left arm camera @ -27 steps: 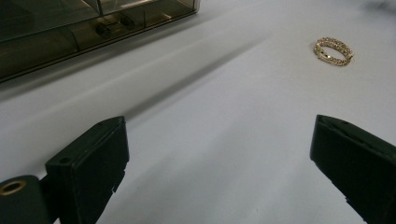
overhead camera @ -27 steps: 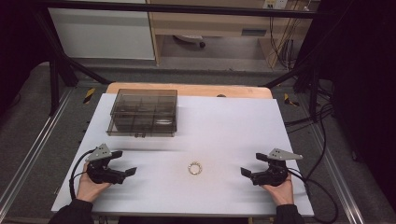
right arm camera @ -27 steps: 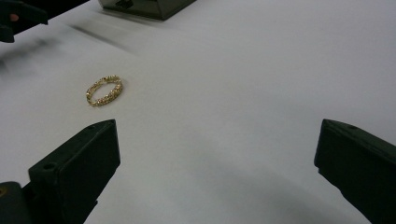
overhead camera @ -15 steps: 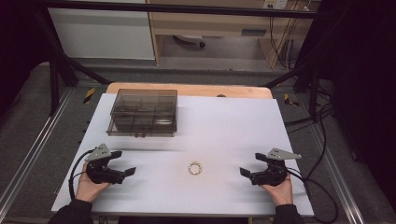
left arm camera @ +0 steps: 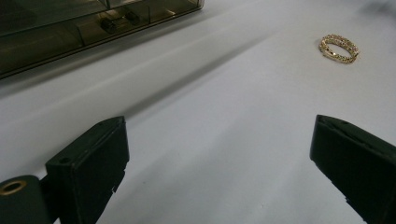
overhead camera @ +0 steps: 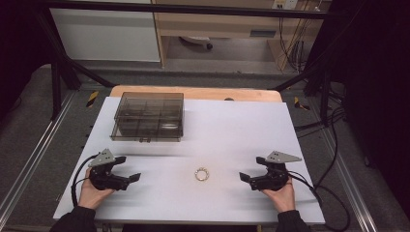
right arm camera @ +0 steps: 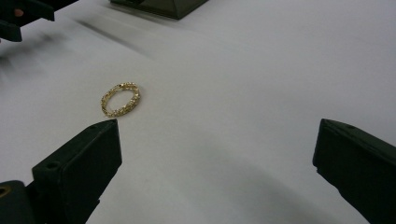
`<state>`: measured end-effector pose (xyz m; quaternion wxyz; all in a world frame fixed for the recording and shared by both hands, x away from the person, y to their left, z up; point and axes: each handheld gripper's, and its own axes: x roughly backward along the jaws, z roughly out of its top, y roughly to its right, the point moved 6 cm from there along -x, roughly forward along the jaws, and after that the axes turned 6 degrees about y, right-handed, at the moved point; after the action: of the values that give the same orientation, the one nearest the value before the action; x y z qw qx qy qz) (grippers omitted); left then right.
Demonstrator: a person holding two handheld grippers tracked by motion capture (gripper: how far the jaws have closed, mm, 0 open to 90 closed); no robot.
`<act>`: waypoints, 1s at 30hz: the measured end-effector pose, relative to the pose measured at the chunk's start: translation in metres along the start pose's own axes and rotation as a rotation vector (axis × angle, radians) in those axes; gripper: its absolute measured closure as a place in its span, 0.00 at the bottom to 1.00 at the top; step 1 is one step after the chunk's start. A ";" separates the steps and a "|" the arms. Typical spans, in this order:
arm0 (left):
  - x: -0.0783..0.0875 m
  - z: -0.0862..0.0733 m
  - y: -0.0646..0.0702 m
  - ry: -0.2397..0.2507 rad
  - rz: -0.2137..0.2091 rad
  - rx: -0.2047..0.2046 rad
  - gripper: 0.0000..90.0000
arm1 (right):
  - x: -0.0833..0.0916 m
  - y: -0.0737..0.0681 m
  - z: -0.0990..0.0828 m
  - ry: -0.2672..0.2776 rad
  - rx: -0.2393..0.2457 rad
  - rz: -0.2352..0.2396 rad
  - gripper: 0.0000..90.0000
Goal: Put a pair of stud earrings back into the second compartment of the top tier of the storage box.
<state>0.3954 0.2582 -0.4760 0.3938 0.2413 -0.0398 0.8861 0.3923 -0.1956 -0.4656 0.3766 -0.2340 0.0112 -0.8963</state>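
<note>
High view: right gripper (overhead camera: 247, 175) sits at about 4 o'clock on the worktop (overhead camera: 232, 125), held in a hand (overhead camera: 279, 193), jaws wide apart with nothing between them, pointing toward 9 o'clock. Left gripper (overhead camera: 129, 168) at about 8 o'clock, held in the other hand (overhead camera: 92, 192), jaws also spread and empty, pointing toward 3 o'clock. Cable (overhead camera: 77, 175) loops off the left gripper, another cable (overhead camera: 319, 191) trails from the right one.

Gold ring (overhead camera: 201, 173) lies flat on the white worktop between the two grippers, nearer the right one, touching neither. Right gripper view: ring (right arm camera: 121, 99) sits ahead at roughly 11 o'clock, just beyond the left-hand jaw tip, outside the gap. Left gripper view: ring (left arm camera: 339, 48) is far ahead at 1 o'clock, well apart from the jaws.

Smoked clear compartment box (overhead camera: 149, 116), lid closed, stands at 11 o'clock on the worktop, well apart from ring and both grippers; its front edge (left arm camera: 93, 28) shows in the left gripper view at 11 o'clock.
</note>
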 end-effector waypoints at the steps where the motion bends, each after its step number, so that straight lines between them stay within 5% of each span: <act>1: 0.000 0.000 0.000 0.000 0.000 0.001 0.05 | -0.002 -0.002 0.000 -0.005 0.000 0.003 0.02; 30: 0.000 0.000 -0.002 -0.004 0.010 -0.002 0.05 | -0.074 -0.056 0.020 -0.111 0.052 0.054 0.15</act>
<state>0.3970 0.2589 -0.4759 0.3896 0.2423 -0.0425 0.8875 0.4081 -0.1016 -0.4673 0.4067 -0.2733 -0.0266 -0.8713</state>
